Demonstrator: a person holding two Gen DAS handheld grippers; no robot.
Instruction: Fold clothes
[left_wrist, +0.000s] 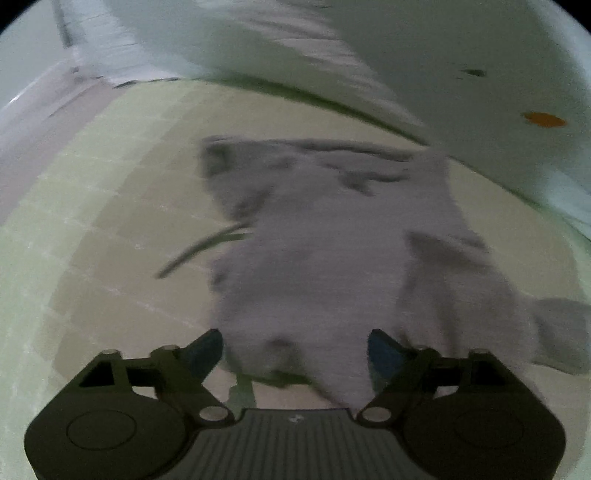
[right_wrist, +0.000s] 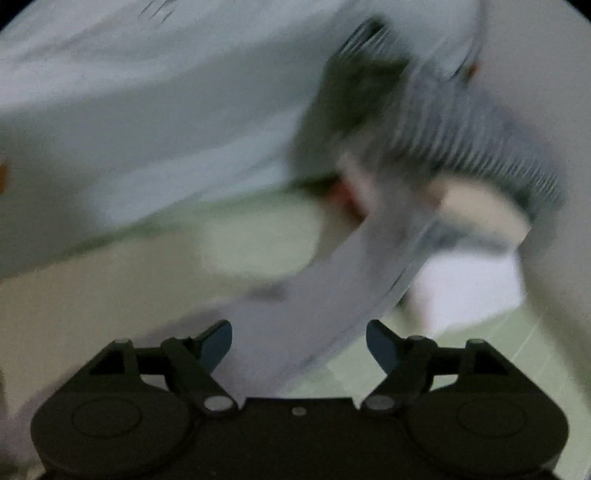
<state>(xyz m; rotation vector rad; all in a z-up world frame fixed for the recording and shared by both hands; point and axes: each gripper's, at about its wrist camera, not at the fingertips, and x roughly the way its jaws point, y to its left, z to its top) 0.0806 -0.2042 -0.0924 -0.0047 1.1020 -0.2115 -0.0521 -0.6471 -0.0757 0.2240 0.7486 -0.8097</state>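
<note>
Two pairs of tongs show in these blurred views, and both stand spread with nothing pinched. The left tongs (left_wrist: 295, 350) hang over the near end of a pale grey garment (left_wrist: 332, 251) lying on a light green mat with a faint grid (left_wrist: 110, 206). The garment's long axis runs from the tongs away toward the far edge of the mat, its far end square and rumpled, its near end narrowing between the blue fingertips (left_wrist: 203, 350). A flap of the same cloth sticks out to the right side. Whether the fingertips touch the fabric I cannot tell. A thin dark line (left_wrist: 199, 251) lies on the mat just left of the garment; what it is I cannot tell. Beyond the mat rises a whitish surface bearing an orange spot (left_wrist: 545, 119).

In the right wrist view the right tongs (right_wrist: 299, 343) are likewise apart, and a strip of pale cloth (right_wrist: 314, 295) runs from between them up and to the right. Farther off, a ribbed grey sleeve (right_wrist: 480, 147) appears, heavily smeared.
</note>
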